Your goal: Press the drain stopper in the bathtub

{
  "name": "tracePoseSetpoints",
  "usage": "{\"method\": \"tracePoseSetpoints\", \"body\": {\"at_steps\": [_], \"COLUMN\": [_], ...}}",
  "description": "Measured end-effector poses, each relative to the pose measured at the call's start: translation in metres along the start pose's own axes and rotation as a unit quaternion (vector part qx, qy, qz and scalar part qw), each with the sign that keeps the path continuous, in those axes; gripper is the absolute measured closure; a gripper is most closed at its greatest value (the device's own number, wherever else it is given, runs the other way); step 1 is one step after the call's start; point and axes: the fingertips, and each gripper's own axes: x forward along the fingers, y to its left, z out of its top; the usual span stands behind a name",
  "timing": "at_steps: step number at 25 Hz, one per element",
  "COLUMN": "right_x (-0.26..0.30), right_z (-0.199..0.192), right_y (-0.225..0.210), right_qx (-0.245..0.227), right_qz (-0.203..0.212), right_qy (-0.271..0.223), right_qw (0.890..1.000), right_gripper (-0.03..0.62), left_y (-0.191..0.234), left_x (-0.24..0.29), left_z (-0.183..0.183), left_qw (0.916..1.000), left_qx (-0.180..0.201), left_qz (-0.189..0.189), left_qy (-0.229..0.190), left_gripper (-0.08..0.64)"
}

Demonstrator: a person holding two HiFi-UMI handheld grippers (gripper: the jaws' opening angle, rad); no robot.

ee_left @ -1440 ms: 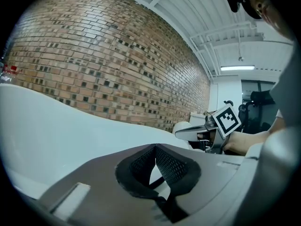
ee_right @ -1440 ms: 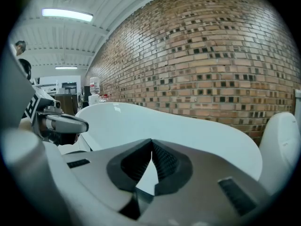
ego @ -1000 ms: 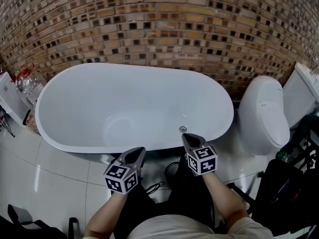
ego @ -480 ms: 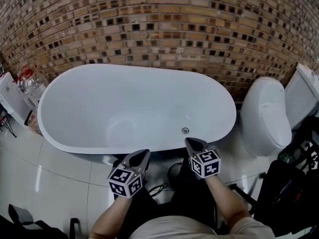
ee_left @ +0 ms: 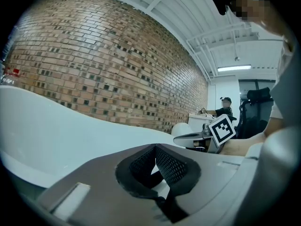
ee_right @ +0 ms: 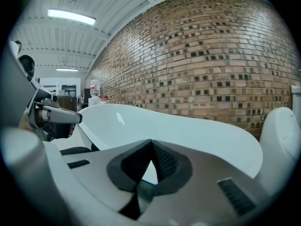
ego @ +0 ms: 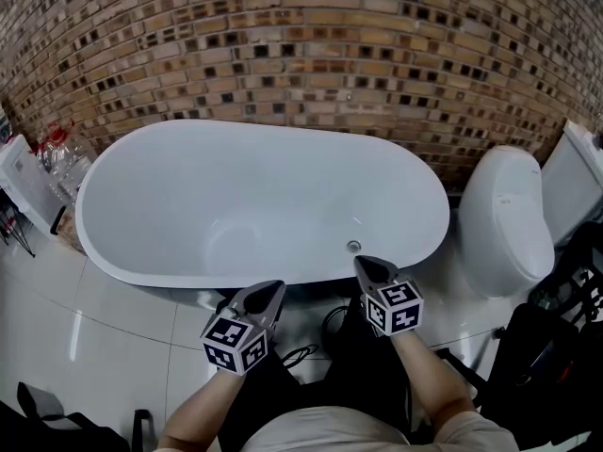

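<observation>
**Hovering at the near rim, stopper out of reach**

Standing at the near side of the bathtub, the person held both claws outside it, over the near rim. The drain stopper sat on the tub floor towards the right end, just beyond the tip of the right claw; the left claw hung further left, well apart from it. Neither claw touched the stopper. It was too small to tell whether it stood raised or pushed down, so the scene fitted either a stopper waiting for its press or one already pressed with the claws drawn back.

Only the head view showed the stopper and how the claws lay around it. The two gripper views looked across the tub's rim to the brick wall and missed the drain altogether. They settled something else, though: each claw's tips met, closed on nothing.
</observation>
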Motion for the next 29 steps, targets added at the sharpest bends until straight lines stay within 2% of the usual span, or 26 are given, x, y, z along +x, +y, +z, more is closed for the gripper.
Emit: {"method": "tracePoseSetpoints", "body": {"at_steps": [11,29], "right_x": [-0.003,-0.004], "right_z": [0.005,0.005], "right_y": [-0.004,-0.007], "right_qx": [0.0,-0.002], "right_qz": [-0.005,-0.012], "right_qy": [-0.008,-0.007], "right_qw": [1.0,1.0], "right_gripper": [0.575,0.575], "left_y": [-0.014,-0.009], "left_x": [0.003,0.0], "left_z": [-0.008,-0.005], "left_qw": [0.9999,0.9998], "left_qx": [-0.007,-0.019], "left_qz": [-0.011,-0.007], "left_qy": [0.006,0.002], "left_gripper": [0.552,0.552]}}
